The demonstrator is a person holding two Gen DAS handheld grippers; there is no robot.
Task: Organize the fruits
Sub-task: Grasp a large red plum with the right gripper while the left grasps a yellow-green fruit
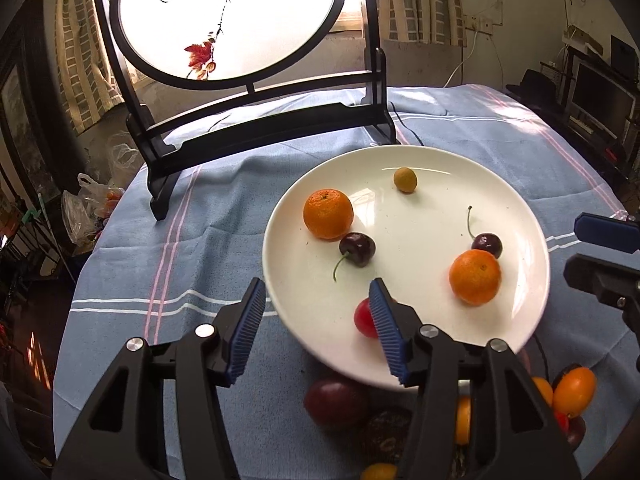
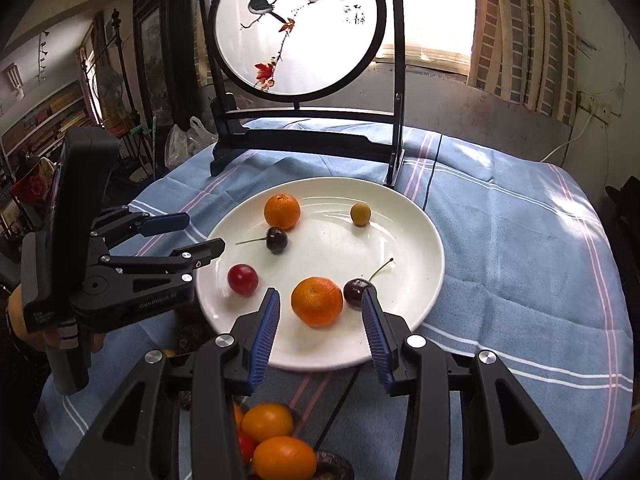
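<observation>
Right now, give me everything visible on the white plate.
The round white glossy plate, ceramic by its look, lies flat on the blue striped tablecloth, before the black-framed round screen. It holds two orange mandarins, two dark stemmed cherries, a red cherry tomato and a small yellow-brown fruit. Tiny specks dot it. Both grippers hover open at its near rim.

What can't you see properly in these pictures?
- Left wrist view: the red fruit on the plate is half hidden behind the left claw.
- Left wrist view: the pile of fruit below the plate is covered by the claw body and frame edge.
- Right wrist view: the oranges near the bottom are cut off by the right claw.
</observation>
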